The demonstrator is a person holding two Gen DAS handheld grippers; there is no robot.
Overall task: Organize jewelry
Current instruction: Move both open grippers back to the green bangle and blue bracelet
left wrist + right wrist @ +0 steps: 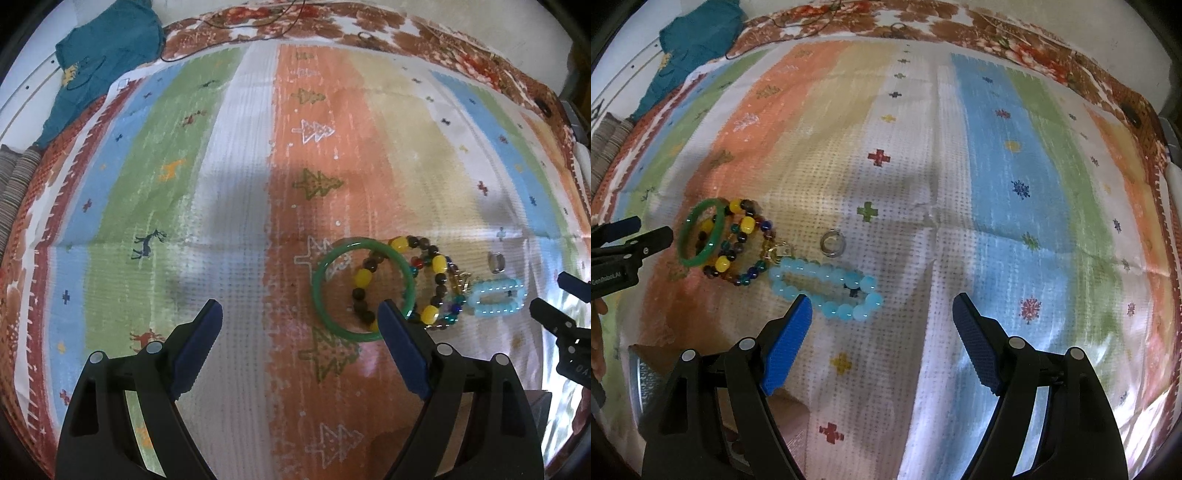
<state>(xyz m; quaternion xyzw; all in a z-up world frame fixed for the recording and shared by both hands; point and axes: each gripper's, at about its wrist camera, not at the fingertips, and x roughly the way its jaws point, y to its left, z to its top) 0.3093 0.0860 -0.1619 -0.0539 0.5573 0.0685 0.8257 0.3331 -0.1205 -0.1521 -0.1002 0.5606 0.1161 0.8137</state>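
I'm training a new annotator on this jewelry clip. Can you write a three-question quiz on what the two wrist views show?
1. True or false: the green bangle lies apart from the brown and yellow bead bracelet.
2. Which piece lies nearest the right gripper? A) silver ring B) light blue bead bracelet C) green bangle
3. Fill in: both the right gripper and the left gripper are ____ and hold nothing.

Key
1. False: the two overlap, with beads showing inside the bangle's hoop.
2. B.
3. Open.
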